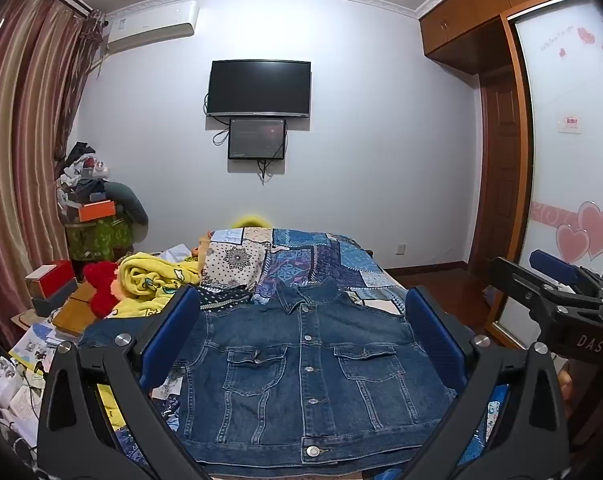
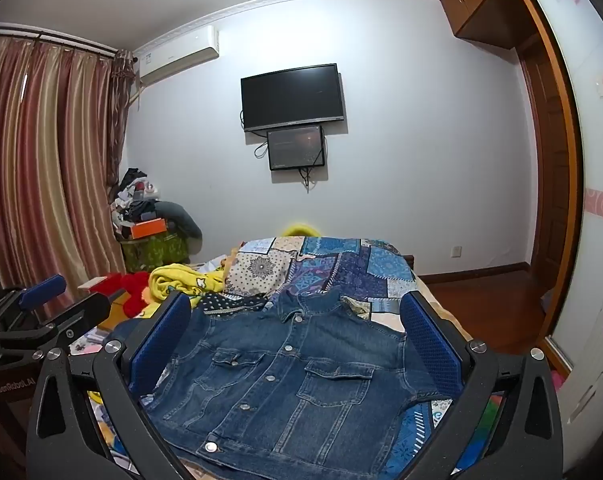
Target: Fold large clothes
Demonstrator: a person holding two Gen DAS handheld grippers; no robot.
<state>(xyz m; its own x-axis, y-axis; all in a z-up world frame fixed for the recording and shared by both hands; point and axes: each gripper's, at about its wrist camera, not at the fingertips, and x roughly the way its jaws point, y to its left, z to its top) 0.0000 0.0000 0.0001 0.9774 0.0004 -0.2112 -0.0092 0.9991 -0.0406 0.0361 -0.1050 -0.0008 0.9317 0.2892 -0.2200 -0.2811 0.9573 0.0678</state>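
As seen from the left wrist:
Left gripper [image 1: 301,332]: jaws spread fully wide, holding nothing.
Denim jacket [image 1: 301,372]: lies flat, front up and buttoned, on the bed [image 1: 321,256] with its patchwork cover (collar toward the far wall).
Right gripper [image 1: 557,280]: at the right edge, beside the bed.

As seen from the right wrist:
Right gripper [image 2: 297,332]: jaws wide apart, empty, above the denim jacket [image 2: 285,384].
Left gripper [image 2: 41,300]: at the left, off the jacket.
Yellow blanket [image 2: 181,280]: bunched behind the jacket.
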